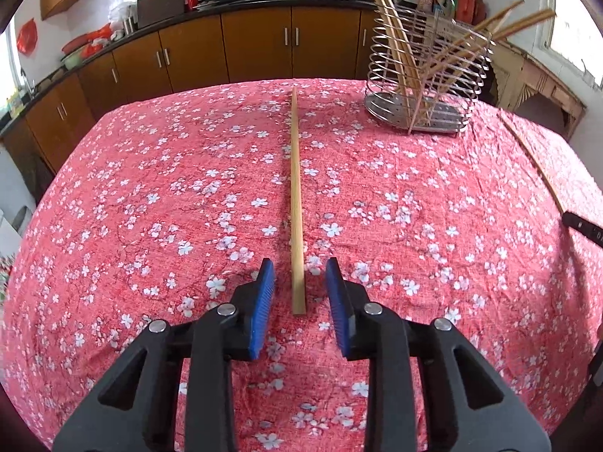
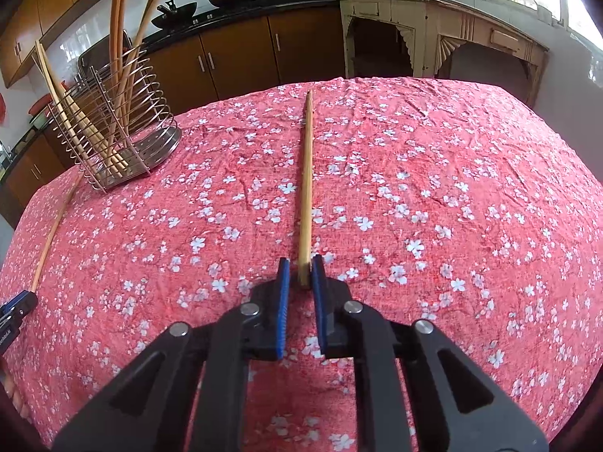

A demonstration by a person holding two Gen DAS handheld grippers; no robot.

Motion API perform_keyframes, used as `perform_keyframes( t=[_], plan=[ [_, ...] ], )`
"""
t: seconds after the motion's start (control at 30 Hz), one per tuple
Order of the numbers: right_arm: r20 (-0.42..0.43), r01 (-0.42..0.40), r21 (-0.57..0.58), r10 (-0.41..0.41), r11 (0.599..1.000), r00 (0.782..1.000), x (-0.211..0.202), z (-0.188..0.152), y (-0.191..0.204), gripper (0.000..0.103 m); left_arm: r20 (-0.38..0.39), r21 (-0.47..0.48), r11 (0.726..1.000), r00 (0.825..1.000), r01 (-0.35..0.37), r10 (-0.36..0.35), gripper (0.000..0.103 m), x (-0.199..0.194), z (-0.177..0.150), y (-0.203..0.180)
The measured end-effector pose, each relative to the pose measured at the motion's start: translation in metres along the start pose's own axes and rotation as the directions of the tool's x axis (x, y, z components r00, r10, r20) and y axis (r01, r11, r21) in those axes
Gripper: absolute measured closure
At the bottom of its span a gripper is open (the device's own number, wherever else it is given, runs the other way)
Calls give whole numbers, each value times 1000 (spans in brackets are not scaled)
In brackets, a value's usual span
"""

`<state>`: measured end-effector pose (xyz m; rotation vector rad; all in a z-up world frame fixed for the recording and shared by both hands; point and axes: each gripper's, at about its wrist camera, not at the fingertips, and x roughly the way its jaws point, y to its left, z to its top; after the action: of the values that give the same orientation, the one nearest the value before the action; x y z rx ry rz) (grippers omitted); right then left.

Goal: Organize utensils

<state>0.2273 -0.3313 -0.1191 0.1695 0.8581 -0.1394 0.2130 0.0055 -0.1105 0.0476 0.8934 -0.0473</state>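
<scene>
Chopsticks are spread over a bench covered with a red floral cloth (image 1: 150,196), some loose and some already standing in a wire holder.

In the left wrist view, the left tool (image 1: 300,269) sits low over the cloth with its blue pads (image 1: 264,293) spread wide. One loose chopstick (image 1: 296,196) lies flat on the cloth, its near end between the pads and touching neither, its length running straight away toward the far edge. Further right, near the far corner of the bench, stands the wire holder (image 1: 426,75) on its perforated metal base, with several chopsticks leaning in it at different angles. At the right edge a second chopstick (image 1: 535,162) runs diagonally across the cloth to the black tip of the other tool.

In the right wrist view, the holder (image 2: 117,128) stands at the far left, and the first chopstick (image 2: 56,222) lies below it, reaching down to the left tool (image 2: 17,307) at the frame edge. In the middle, the right tool (image 2: 300,269) is nearly closed, its pads gripping the near end of the second chopstick (image 2: 307,180), which points away along the cloth.
</scene>
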Motion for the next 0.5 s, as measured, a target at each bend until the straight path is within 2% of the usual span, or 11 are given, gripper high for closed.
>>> perform_keyframes(
  t=[0.1, 0.27, 0.4, 0.5],
  plan=[
    [2, -6, 7, 6, 1000, 1000, 1, 1, -1, 95, 1, 28, 1000, 1000, 2, -2, 95, 0, 0, -6],
    [34, -1, 11, 1, 1000, 999, -9, 2, -6, 95, 5, 25, 999, 999, 35, -35, 96, -4, -2, -2],
    [122, 19, -9, -18, 1000, 992, -34, 4, -7, 95, 66, 19, 999, 997, 42, -43, 96, -22, 0, 7],
    [226, 43, -37, -34, 998, 974, -61, 8, -5, 95, 141, 24, 999, 989, 32, -35, 96, -42, 6, 11]
  ],
)
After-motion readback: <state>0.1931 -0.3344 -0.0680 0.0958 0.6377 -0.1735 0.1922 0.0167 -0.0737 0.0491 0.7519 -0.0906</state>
